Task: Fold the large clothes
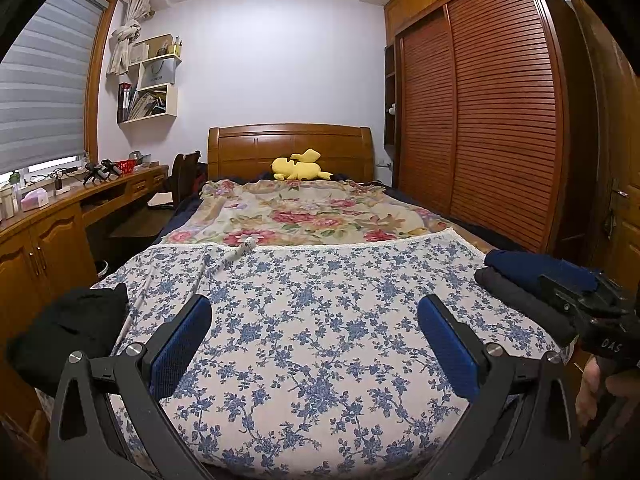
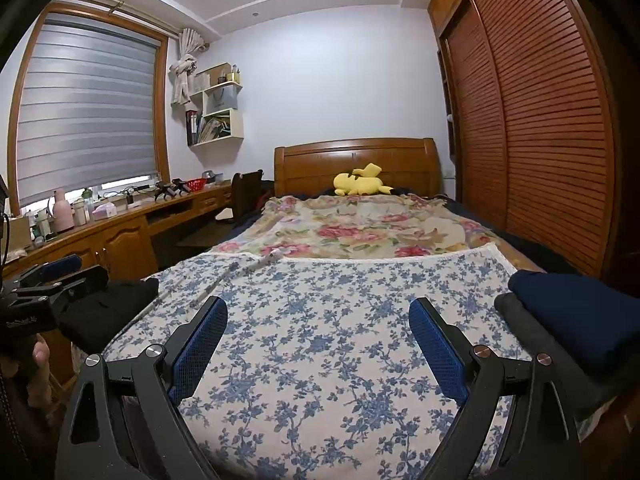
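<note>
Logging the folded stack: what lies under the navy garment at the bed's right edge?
A dark grey folded garment lies under the navy garment; anything beneath that is hidden.

Soft, even indoor light, faint shadows; sharp focus at the centre, strong fisheye bending and black vignette at the corners.

Black garment crumpled left; folded clothes stacked right.

White "DAS" on the right gripper; "HONOR" on the shelf's bag.
</note>
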{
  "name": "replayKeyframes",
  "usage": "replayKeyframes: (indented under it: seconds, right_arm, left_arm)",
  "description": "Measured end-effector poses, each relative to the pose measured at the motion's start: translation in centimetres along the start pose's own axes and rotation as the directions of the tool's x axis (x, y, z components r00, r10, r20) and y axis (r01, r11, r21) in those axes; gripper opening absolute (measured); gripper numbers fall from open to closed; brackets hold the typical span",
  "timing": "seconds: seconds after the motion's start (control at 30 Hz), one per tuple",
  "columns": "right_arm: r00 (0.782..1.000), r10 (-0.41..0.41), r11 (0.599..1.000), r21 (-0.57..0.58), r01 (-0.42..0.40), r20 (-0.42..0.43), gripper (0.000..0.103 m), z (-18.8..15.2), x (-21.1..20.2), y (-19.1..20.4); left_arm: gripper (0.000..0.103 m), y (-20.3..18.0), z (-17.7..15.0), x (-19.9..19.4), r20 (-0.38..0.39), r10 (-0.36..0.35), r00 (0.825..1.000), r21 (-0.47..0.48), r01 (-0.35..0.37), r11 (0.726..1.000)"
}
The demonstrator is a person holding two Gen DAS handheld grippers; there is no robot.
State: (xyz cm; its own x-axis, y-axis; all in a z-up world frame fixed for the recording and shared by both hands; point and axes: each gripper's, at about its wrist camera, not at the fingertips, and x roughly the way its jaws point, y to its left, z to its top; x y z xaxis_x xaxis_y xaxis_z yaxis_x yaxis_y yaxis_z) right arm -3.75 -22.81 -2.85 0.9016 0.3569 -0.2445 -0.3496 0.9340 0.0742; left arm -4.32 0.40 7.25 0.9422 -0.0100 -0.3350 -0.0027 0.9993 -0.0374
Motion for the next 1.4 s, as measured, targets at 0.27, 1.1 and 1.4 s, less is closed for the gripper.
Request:
replayKeyframes:
  seconds: [0.27,1.1,1.4]
  right_arm:
    - [1.0,0.003,1.0,-0.002,-0.003,0.0,0.093,-0.03,0.15,-0.27]
    - [1.0,0.007,1.0,-0.008,-0.007,-0.003,0.093,-0.2,0.15,-0.14]
    - [1.0,0.01,1.0,-0.012,-0.01,-0.005,0.093,-0.17,0.0,-0.22]
  left_arm:
    - [0.103,0.02,-0.04,-0.02,0.0,0.0,1.0,0.0,0.0,1.0]
    - [0.103,0.45,0.01,-0.55,-0.002,0.004,1.0,-0.002,-0.004,1.0]
    - [0.103,0.46,0.02,-0.55,-0.003,0.003,1.0,-0.001,-0.003,1.0]
